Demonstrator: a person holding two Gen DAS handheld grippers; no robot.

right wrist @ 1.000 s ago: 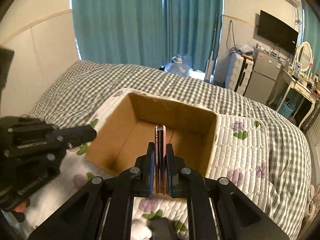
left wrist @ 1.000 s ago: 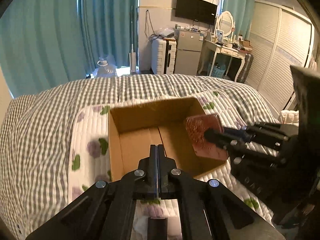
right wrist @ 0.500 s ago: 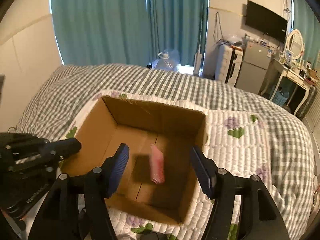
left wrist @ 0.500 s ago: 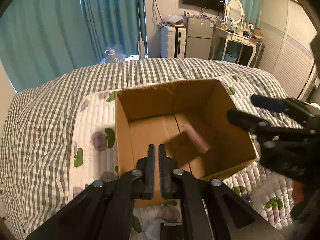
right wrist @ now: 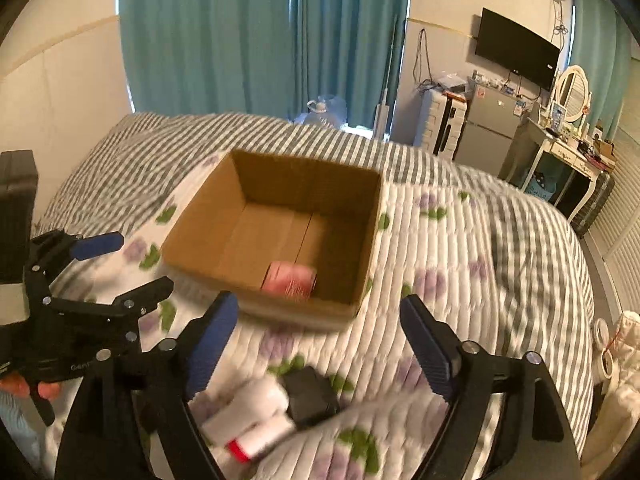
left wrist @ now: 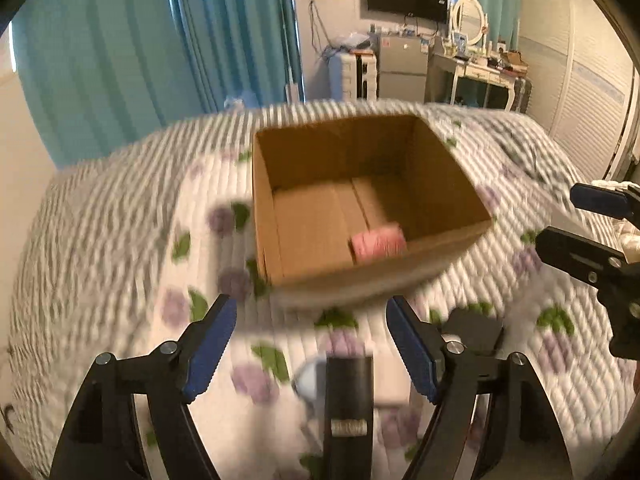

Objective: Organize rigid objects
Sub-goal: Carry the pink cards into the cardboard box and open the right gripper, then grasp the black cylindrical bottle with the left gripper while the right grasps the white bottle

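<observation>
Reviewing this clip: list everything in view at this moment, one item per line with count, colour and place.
cardboard box: 1, brown, open, on the quilt mid-bed.
pink object: 1, pink, blurred, inside the box against its near wall.
black object: 1, black, on the quilt in front of the box.
white object: 1, white with a red end, blurred, beside the black object.
quilt: 1, white with purple flowers, over grey checked bedding.
curtains: teal, behind the bed.
left gripper: 1, black with blue pads, open, empty.
right gripper: 1, same colours, open, empty.

A cardboard box (right wrist: 276, 216) sits on a bed (right wrist: 480, 248); a small block (right wrist: 290, 278) lies inside against its near wall.
</observation>
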